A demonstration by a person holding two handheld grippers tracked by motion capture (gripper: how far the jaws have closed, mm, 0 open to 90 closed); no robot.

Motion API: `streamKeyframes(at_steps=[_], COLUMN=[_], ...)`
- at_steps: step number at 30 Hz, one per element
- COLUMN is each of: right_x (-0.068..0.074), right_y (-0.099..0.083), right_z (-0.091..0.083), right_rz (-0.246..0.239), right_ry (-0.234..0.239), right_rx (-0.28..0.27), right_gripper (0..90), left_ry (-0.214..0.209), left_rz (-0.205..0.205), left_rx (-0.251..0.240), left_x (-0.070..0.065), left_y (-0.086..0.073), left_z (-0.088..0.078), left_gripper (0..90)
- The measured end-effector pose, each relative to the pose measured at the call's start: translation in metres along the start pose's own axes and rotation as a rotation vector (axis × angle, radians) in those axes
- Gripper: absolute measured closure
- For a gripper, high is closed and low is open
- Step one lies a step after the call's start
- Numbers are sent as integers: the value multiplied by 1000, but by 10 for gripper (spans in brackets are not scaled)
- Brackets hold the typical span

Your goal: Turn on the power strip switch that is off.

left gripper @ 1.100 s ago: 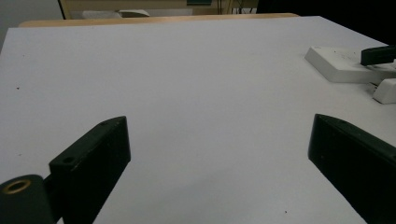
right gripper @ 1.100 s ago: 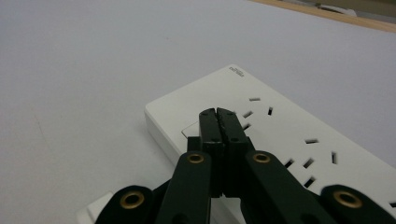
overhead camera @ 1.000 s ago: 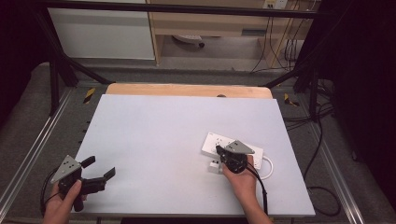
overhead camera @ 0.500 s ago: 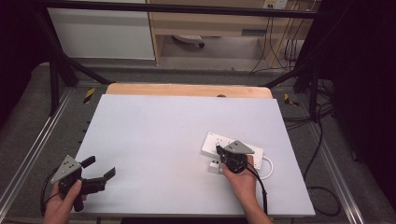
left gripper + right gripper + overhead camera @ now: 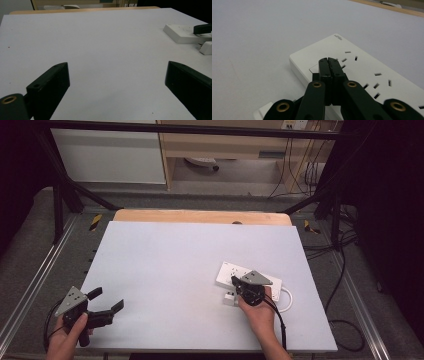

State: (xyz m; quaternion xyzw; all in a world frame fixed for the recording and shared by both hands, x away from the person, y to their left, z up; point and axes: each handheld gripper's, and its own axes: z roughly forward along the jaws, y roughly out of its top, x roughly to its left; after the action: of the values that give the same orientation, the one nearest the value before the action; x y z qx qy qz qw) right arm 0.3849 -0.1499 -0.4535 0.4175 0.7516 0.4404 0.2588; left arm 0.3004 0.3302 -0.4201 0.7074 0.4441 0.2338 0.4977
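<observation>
Nearest the viewer, two hands come in from the bottom edge of the high view, each holding a black two-fingered gripper topped by a grey three-cornered plate. The left gripper (image 5: pixel 107 306) sits low over the near left corner of the counter (image 5: pixel 175 260), a flat, matte, pale grey-white rectangular surface. Its fingers stand wide apart with only bare counter between them, and they point toward the right.

The right gripper (image 5: pixel 234 281) is held near the right side of the counter, the hand (image 5: pixel 260 312) behind it and a black cable trailing back along the wrist. In the right gripper view its fingers (image 5: pixel 325 66) are pressed together, closed on nothing, their tips resting on or just above the top face of a white plastic rectangular power strip (image 5: pixel 362 65). Whether they touch it cannot be told.

The strip's smooth top carries rows of small dark slots. A tiny grey printed mark sits at its far corner, too small to read. A small white plastic plug block (image 5: pixel 230 298) lies just beside the strip's near edge. A white cord loops from the strip's right end.

Farther off, a light wooden board (image 5: pixel 200 216) borders the counter's far edge.
</observation>
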Motion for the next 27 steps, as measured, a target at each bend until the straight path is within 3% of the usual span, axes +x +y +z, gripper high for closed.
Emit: streamKeyframes(at_steps=[27], right_x=[2], right_y=[0], right_z=[-1], right_rz=[0], right_ry=[-8], right_rx=[6], right_gripper=[900], left_ry=[2], left_rz=[7], left_rx=[1], left_x=[-1], left_y=[0], left_z=[0], left_gripper=[59])
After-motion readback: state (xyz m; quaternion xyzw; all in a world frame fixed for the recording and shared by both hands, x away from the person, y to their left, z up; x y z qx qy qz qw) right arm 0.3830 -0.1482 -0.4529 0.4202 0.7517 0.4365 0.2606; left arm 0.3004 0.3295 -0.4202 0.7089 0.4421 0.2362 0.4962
